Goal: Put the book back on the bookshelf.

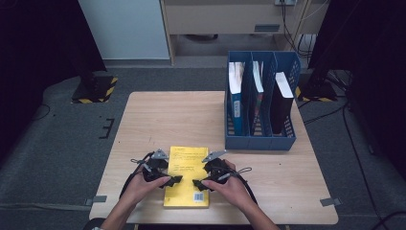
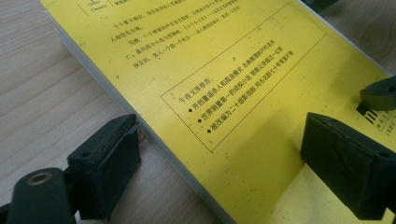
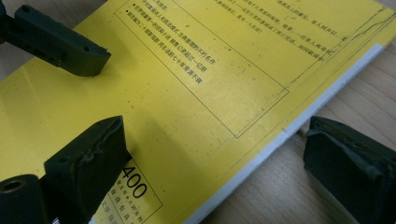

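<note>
Straddling yellow book (image 1: 186, 176) edges | left gripper (image 1: 173, 180), right gripper (image 1: 197, 184): fingers open, nothing gripped | book flat on bench (image 1: 158, 120); lift pending

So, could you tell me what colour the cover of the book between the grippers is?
Bright yellow with black print; the book shows best in the left gripper view.

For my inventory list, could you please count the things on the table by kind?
Yellow book lying flat: 1
Books standing in the file holder, blue, multicoloured, black: 3
Blue file holder: 1
Total: 5
</note>
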`<action>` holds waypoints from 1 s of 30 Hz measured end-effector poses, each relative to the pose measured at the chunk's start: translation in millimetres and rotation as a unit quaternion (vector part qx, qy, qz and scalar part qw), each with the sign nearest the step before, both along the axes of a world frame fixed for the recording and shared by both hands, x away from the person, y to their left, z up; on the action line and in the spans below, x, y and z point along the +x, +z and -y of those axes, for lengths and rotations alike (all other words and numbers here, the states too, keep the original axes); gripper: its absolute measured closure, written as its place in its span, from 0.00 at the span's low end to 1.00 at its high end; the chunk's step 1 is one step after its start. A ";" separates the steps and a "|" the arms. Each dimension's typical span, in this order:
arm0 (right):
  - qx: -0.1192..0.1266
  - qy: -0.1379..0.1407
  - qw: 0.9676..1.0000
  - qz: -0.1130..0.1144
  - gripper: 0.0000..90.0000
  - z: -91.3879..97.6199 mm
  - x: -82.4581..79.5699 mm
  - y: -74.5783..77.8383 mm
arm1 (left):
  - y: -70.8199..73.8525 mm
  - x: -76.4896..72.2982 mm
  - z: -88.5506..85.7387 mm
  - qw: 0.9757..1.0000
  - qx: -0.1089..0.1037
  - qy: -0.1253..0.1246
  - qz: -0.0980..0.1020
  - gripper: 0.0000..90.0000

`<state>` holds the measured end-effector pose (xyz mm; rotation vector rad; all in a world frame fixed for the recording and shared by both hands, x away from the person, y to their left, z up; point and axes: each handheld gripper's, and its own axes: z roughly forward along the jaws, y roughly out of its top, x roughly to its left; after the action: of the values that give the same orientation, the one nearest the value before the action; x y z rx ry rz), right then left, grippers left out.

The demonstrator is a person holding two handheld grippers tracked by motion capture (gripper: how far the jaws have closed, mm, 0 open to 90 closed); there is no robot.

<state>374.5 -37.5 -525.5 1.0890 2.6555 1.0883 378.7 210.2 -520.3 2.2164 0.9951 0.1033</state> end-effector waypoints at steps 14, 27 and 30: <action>0.003 -0.011 1.000 0.003 0.07 -3.3 6.5 -0.8 | -0.5 14.8 -6.0 1.000 -0.008 -0.001 0.001 0.16; 0.007 -0.010 1.000 0.004 0.07 -3.7 8.1 -1.6 | 9.4 13.8 -16.4 0.998 -0.052 0.016 0.010 0.37; 0.009 -0.007 1.000 0.008 0.07 -3.1 8.1 -2.2 | 9.7 11.4 -12.7 0.999 -0.041 0.000 0.006 0.36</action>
<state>382.6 -34.4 -527.7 1.0958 2.6276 1.1160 390.1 222.9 -510.6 2.1398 0.9760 0.0736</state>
